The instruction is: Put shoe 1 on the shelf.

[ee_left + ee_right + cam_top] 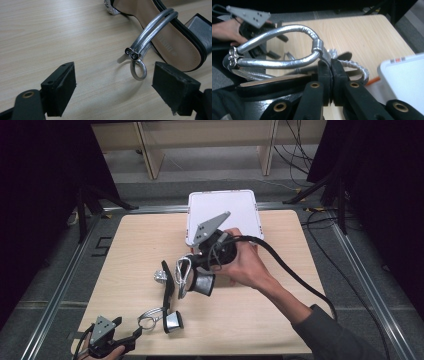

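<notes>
Two black block-heel sandals with silver straps. One sandal (168, 292) lies on the wooden table (280, 315), its silver ankle strap (150, 32) and loop (138, 71) just ahead of my left gripper (113, 85). That gripper (127, 330) rests at the table's near left corner, open, with nothing between its pads. My right gripper (192, 265) holds the other sandal (202, 282) lifted above the table's middle. Its jaws are shut on that sandal's silver strap (282, 47), pinching it near the joint (331, 67).
A white tray (222, 212) sits at the table's far edge, just behind my right hand, also seen as the white tray (404, 80). A thick black cable (285, 267) trails from the right gripper across the table. Dark stands flank the table.
</notes>
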The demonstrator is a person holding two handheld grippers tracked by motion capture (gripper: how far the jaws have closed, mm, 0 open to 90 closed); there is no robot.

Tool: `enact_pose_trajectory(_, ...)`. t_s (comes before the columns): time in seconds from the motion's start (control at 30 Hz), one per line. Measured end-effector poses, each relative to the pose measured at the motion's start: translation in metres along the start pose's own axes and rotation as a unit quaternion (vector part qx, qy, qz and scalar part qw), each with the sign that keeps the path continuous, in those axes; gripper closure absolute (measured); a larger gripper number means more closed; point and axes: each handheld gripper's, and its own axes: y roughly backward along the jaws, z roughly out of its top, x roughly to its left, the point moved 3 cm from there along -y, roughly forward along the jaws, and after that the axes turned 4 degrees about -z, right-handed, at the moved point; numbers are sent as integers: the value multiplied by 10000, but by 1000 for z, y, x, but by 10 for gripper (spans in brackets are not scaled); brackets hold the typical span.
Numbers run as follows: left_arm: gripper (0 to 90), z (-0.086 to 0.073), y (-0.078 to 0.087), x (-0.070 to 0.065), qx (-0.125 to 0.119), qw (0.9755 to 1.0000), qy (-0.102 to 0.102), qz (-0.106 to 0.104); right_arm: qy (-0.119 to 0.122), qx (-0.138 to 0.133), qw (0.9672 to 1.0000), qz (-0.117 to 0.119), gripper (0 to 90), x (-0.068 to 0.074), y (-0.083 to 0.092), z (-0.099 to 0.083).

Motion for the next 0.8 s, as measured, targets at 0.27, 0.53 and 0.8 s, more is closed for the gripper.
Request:
enact_pose_trajectory(0.27, 185, 0, 0, -1, -39, 10000, 58, -36, -123, -194, 9997, -50, 885, -23, -2, 40)
enact_pose_trajectory(0.53, 185, 0, -1, -1, -68, 9999, 70, -49, -142, -225, 9991, -337, 885, -54, -4, 73)
enact_pose_trajectory(0.8, 185, -1, -1, 0, 30, 10000, -3, -54, -257, -294, 9943, -990, 885, -103, 1, 98)
